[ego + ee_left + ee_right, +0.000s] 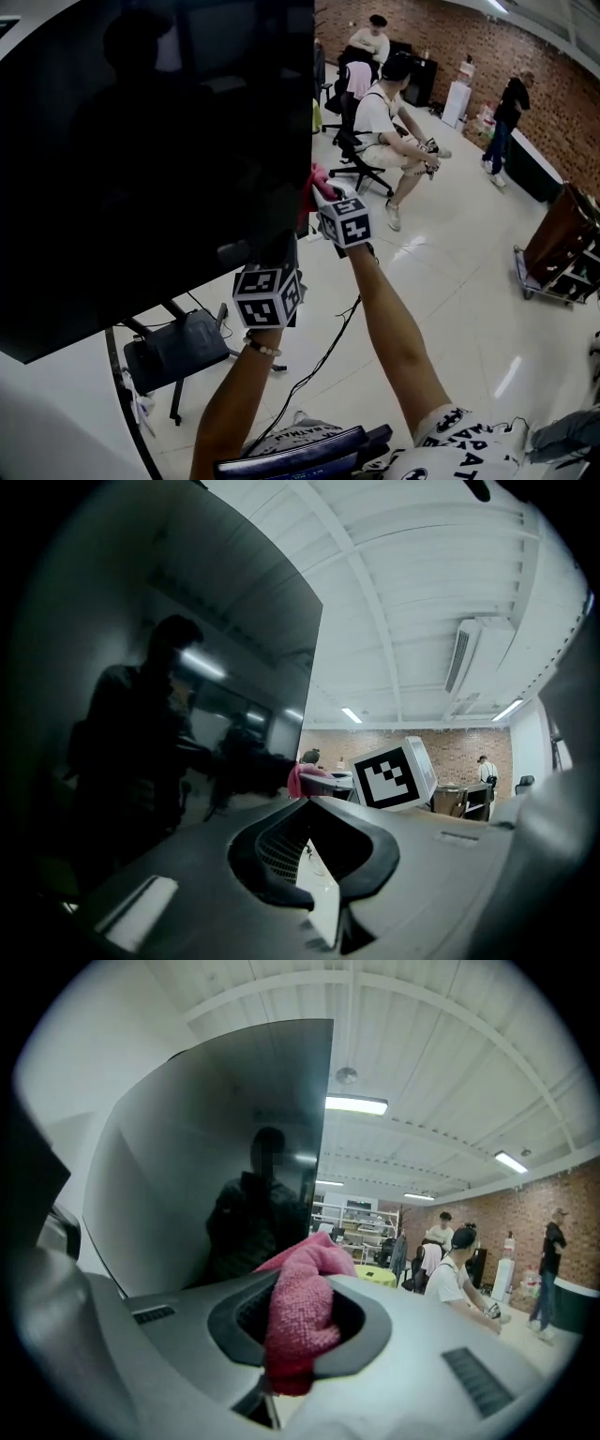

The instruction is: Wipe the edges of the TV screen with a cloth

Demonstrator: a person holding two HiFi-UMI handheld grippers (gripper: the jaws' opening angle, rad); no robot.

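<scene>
Open workroom, brick back wall (441, 37), glossy white floor (450, 281); people are seen seated and standing in the background. The TV screen (141, 169), dark, is carried on a stand (178, 352) and fills the left of the head view. The pink cloth (317, 178) is clamped between the jaws of the right gripper (324, 192) and is held at the screen's right edge, roughly mid-height. The left gripper (281, 258) is held just below it, near the lower right corner; its jaws are drawn together with nothing between them.

Step judged: wiping of the right vertical edge, under way. The next move is expected to need the cloth slid along that edge with contact kept, then carried round a corner.

The top and left edges are cut off in the head view, so how much has been wiped cannot be judged. Actual cloth-to-bezel contact is hard to make out against the dark panel.
</scene>
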